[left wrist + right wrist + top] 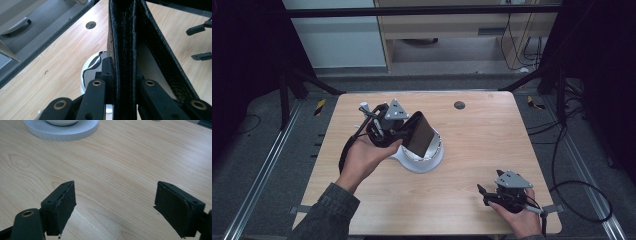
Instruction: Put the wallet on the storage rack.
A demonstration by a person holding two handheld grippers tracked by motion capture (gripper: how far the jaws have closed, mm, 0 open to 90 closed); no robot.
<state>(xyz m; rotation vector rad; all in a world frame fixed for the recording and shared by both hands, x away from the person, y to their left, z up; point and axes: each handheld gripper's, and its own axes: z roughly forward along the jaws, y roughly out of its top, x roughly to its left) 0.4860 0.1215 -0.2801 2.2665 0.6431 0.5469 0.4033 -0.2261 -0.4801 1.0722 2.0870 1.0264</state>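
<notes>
Pale wood makes up the table [472, 170], a roughly square top with rounded corners, ringed by grey floor and metal rails on both sides. Near its far edge sits a small dark round hole [459, 105], with bare wood around it.

Left of the centre, the left gripper [404, 131] is clamped on a black wallet [419, 134], holding it tilted above a white round device [424, 156] that rests on the table. In the left gripper view the jaws press on the wallet's stitched leather edge [125, 50] from both sides, and the white device [86, 75] shows just below and beside it. Whether the wallet touches the device cannot be told. The hand and a grey-green sleeve [329, 212] reach in from the near left corner.

At the near right corner, close to the table's front edge, the right gripper [484, 192] rests low with its jaws spread wide and nothing between them. In the right gripper view its two black pads [61, 205] stand well apart over bare wood, with the device's white base [62, 131] farther off.

Between the two grippers the wood is open, and the whole right half and far side of the table carry only the hole. Cables trail over the floor [582, 200] to the right.
</notes>
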